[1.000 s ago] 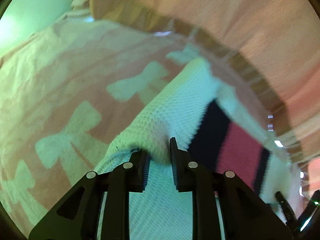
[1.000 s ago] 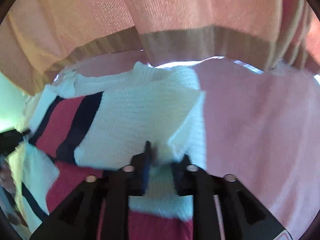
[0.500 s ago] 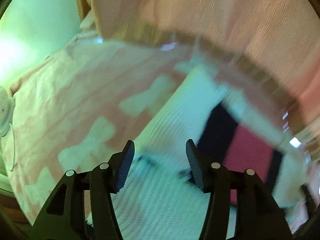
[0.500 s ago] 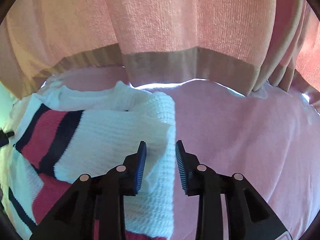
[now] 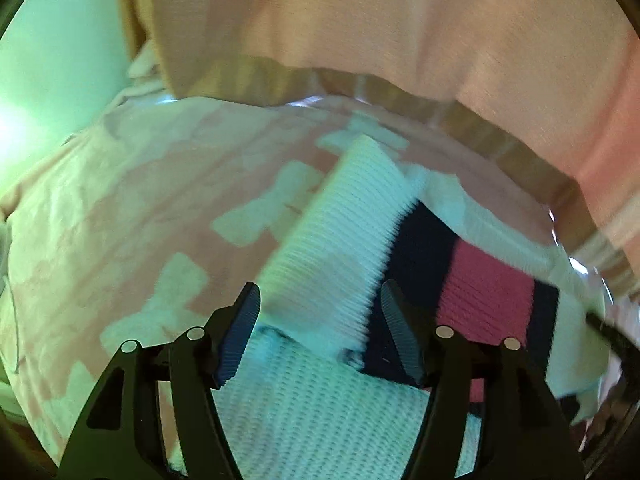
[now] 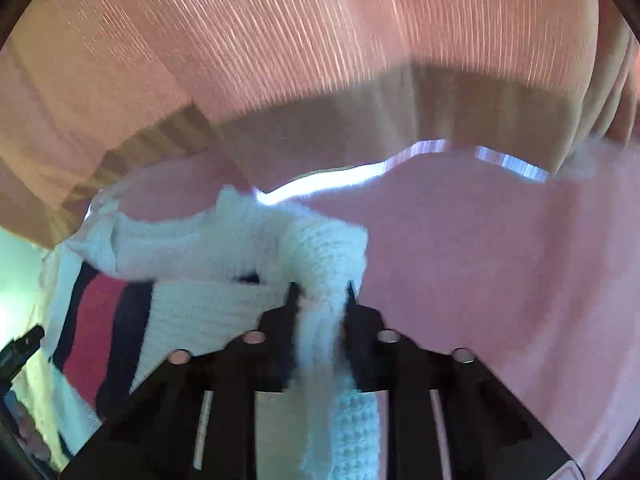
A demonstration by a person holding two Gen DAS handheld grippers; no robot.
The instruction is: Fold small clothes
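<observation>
— How are your left fingers (image 5: 320, 312) standing?

— I'm seeing them spread apart, having just been opening, with a white fold of the knit sweater (image 5: 340, 240) lying between them, untouched by the pads.

— And the right?

— My right fingers (image 6: 320, 300) have just been closing and are pinching a white edge of the sweater (image 6: 192, 312). Its red and navy stripes are lying to their left, on the pink bedspread (image 6: 500, 260).
</observation>
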